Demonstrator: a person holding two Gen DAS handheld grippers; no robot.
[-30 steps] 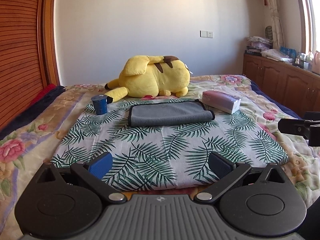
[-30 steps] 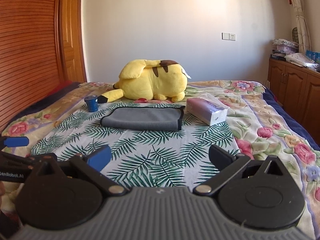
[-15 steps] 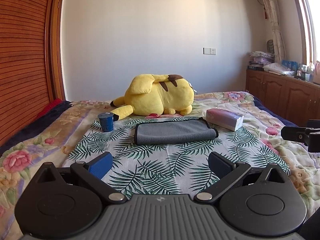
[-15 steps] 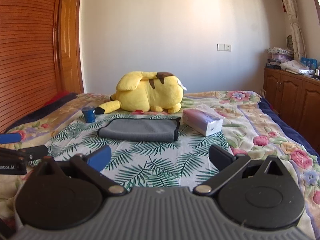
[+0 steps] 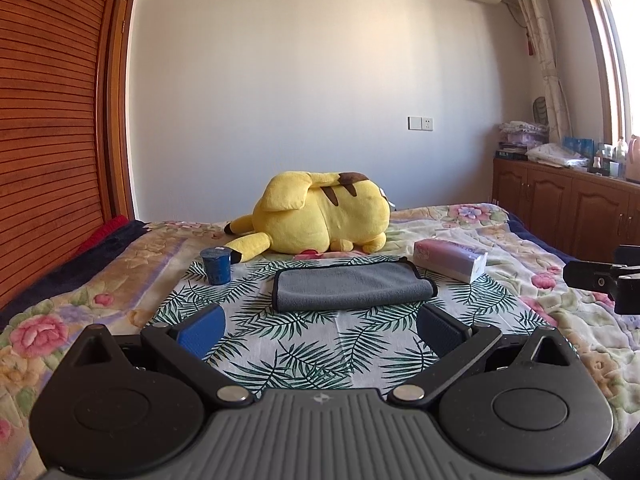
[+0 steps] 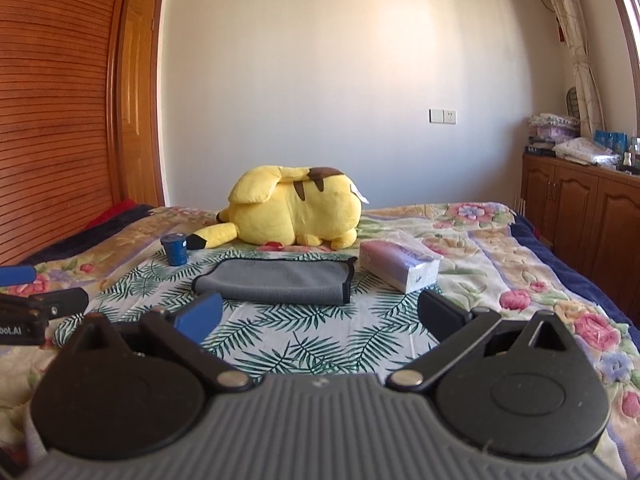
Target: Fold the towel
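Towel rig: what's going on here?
Nobody is holding anything. The grey towel lies folded on the palm-print cloth on the bed, between a blue cup and a tissue pack, with a yellow plush behind. The left gripper and right gripper are both open and empty, short of the towel and clear of it.

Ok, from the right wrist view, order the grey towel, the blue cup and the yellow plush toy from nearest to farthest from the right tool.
1. Grey folded towel, centre, on the leaf-print cloth.
2. Small blue cup, back left.
3. Yellow plush toy, farthest, behind the towel.
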